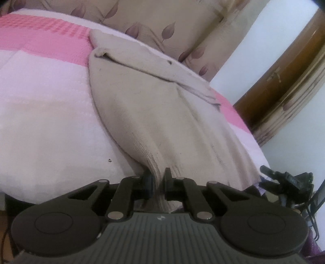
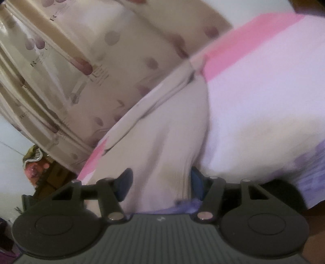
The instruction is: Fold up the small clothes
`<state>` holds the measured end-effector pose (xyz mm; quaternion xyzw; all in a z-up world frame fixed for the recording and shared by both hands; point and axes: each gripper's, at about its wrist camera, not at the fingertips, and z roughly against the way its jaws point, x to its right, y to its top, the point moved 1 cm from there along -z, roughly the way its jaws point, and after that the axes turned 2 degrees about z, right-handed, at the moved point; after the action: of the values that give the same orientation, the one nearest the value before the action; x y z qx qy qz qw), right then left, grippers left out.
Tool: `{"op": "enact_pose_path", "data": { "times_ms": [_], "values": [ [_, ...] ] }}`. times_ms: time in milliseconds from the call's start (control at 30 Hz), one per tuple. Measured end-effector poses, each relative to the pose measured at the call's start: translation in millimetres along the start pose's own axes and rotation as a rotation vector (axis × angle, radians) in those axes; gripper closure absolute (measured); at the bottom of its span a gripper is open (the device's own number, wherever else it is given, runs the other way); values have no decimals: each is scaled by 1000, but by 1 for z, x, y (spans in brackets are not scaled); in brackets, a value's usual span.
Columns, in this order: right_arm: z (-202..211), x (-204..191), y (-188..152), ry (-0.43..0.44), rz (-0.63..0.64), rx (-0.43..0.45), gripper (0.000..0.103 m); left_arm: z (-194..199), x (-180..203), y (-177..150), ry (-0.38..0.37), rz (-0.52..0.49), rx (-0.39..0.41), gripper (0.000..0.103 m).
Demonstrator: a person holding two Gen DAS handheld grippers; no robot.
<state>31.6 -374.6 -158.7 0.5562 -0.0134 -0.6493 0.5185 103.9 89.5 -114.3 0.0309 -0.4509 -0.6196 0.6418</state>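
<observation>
Your left gripper (image 1: 158, 178) has its fingers clamped on the near hem of the beige knit garment (image 1: 146, 105), the ribbed edge bunched between the two black pads at the near edge of the bed (image 1: 50, 121). Your right gripper (image 2: 160, 184) has its blue-padded fingers (image 2: 124, 182) spread apart, with a fold of the same garment (image 2: 162, 138) lying between them; the view is blurred, so you cannot tell whether either pad touches the cloth. From your left gripper the garment runs away across the pink-and-white bedspread, pulled up into a ridge near the fingers and lying flatter farther on, with a folded edge crossing it toward the far side of the bed. Beyond the bed's far edge hangs a cream curtain (image 1: 154, 18) printed with mauve leaves, and a wooden door frame (image 1: 284, 67) stands to its right.
</observation>
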Motion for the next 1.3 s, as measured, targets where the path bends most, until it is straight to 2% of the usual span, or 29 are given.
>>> {"op": "enact_pose_path", "data": {
  "times_ms": [67,200,267,400,567,700,933,1067,1167,1300],
  "values": [
    [-6,-2,-1,-32,7,-15,96,0,6,-3,21,-38,22,93],
    [-6,5,-1,6,-69,27,95,5,11,-4,-3,-49,83,93],
    [-4,9,3,64,-136,62,95,8,12,-1,-7,-31,107,93],
    [0,4,17,166,-206,117,95,22,21,12,-37,0,205,93],
    [-4,-7,46,266,-251,180,95,34,35,37,-54,27,310,93],
    [-19,-18,81,314,-243,226,95,35,41,69,-66,58,385,93],
    [-57,-12,155,304,-253,302,95,17,31,135,-38,147,480,93],
    [-95,3,205,263,-283,322,95,-13,18,174,17,184,514,93],
    [-134,21,238,213,-316,320,95,-42,4,201,68,207,510,93],
    [-192,46,259,108,-325,277,95,-95,-23,228,156,232,472,93]
  ]
}}
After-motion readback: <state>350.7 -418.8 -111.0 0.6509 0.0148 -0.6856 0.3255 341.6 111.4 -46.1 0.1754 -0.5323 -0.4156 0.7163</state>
